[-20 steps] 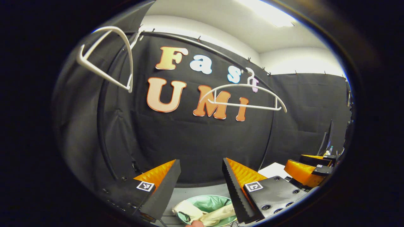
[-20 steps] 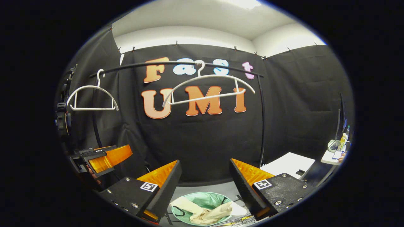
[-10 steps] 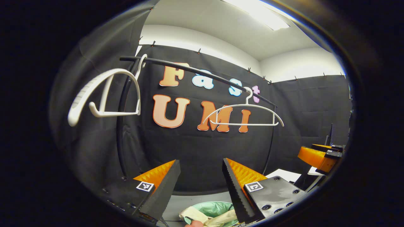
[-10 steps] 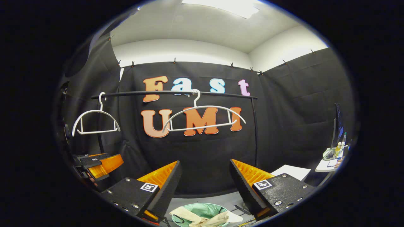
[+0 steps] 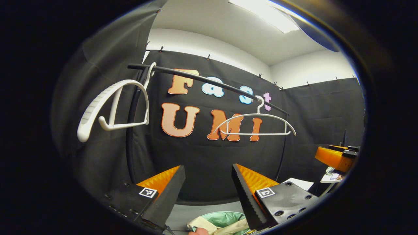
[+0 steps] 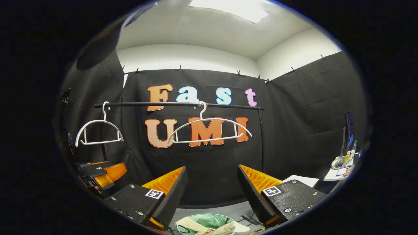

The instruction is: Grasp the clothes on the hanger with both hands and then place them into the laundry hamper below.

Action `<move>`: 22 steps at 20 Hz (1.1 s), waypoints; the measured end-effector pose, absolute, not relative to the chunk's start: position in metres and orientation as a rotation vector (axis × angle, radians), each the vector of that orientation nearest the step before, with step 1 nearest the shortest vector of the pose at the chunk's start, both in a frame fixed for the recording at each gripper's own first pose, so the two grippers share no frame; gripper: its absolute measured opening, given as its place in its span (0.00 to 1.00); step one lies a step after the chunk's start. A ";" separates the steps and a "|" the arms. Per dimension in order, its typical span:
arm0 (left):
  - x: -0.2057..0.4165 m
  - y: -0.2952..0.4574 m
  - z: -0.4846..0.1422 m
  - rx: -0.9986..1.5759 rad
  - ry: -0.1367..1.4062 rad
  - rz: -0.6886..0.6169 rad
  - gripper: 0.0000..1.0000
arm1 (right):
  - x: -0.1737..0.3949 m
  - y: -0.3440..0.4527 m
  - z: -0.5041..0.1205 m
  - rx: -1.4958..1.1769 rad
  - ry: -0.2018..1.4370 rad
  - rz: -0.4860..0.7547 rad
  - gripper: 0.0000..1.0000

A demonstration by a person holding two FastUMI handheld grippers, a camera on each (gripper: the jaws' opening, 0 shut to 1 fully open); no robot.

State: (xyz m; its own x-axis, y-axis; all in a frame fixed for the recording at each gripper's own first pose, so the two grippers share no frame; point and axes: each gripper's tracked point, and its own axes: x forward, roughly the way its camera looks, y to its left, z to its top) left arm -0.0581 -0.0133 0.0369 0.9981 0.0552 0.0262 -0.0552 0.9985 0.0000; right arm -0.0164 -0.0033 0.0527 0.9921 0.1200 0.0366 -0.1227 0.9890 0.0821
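Looks finished: both hangers (image 6: 209, 130) bare on the rail (image 6: 179, 105), cream clothes (image 6: 199, 227) lying in the green hamper (image 6: 214, 219) below, seemingly fully inside. Left gripper (image 5: 205, 195) and right gripper (image 6: 210, 195) spread apart, empty.

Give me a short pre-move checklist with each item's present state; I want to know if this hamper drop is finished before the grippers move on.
1. Left gripper open with nothing between its fingers: ok.
2. Right gripper open with nothing between its fingers: ok.
3. Cream-coloured cloth garment lying in the round pale-green laundry hamper: ok, though part drapes over the rim.
4. White plastic hanger in the middle of the black rail bare: ok.
5. White plastic hanger at the rail's end bare: ok.
6. Garment fully inside the hamper: cannot tell, as its lower part is cut off in both views.
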 end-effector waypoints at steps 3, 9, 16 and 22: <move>-0.051 -0.016 0.039 0.014 -0.036 0.049 0.91 | -0.014 -0.009 0.053 0.085 -0.038 0.099 0.94; -0.047 -0.029 0.033 -0.005 -0.023 0.014 0.96 | -0.014 -0.022 0.046 0.079 -0.034 0.052 0.94; -0.043 -0.038 0.030 -0.015 -0.019 -0.012 1.00 | -0.014 -0.024 0.036 0.093 -0.011 0.037 0.94; -0.050 -0.035 0.029 -0.008 -0.020 -0.003 0.96 | -0.013 -0.019 0.028 0.096 0.005 0.046 0.94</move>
